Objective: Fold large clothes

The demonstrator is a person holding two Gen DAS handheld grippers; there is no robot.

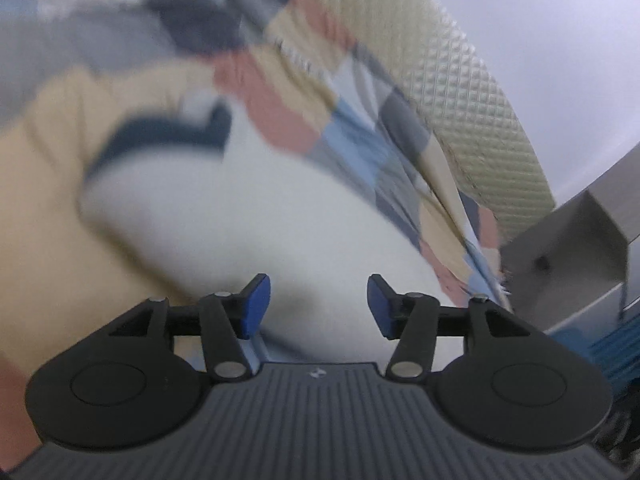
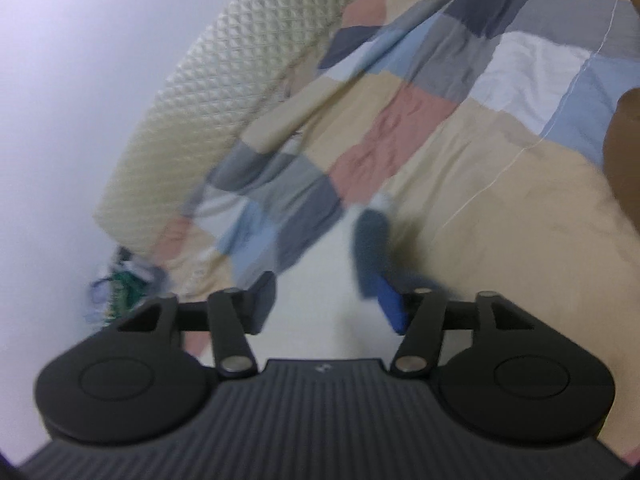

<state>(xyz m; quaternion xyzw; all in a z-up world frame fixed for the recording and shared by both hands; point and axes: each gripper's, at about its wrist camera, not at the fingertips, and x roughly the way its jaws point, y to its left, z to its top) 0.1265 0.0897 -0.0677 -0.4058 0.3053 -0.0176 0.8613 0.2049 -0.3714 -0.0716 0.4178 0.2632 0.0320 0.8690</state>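
Observation:
A white garment (image 1: 240, 220) with a dark navy trim (image 1: 160, 136) lies on a patchwork bedspread (image 1: 280, 92). My left gripper (image 1: 319, 302) hovers just above the white cloth, its blue pads wide apart and nothing between them. In the right wrist view the white garment (image 2: 320, 268) runs under my right gripper (image 2: 326, 304), which is open too. The navy trim (image 2: 370, 240) ends close to the right-hand pad (image 2: 394, 308); blur hides whether they touch. Both views are smeared by motion.
The bedspread (image 2: 400, 120) covers a bed with a cream quilted edge (image 1: 460, 92) (image 2: 224, 60) along a pale wall. A grey cabinet (image 1: 568, 240) stands beside the bed. A brown object (image 2: 624, 160) sits at the right, with floor clutter (image 2: 120, 284) low on the left.

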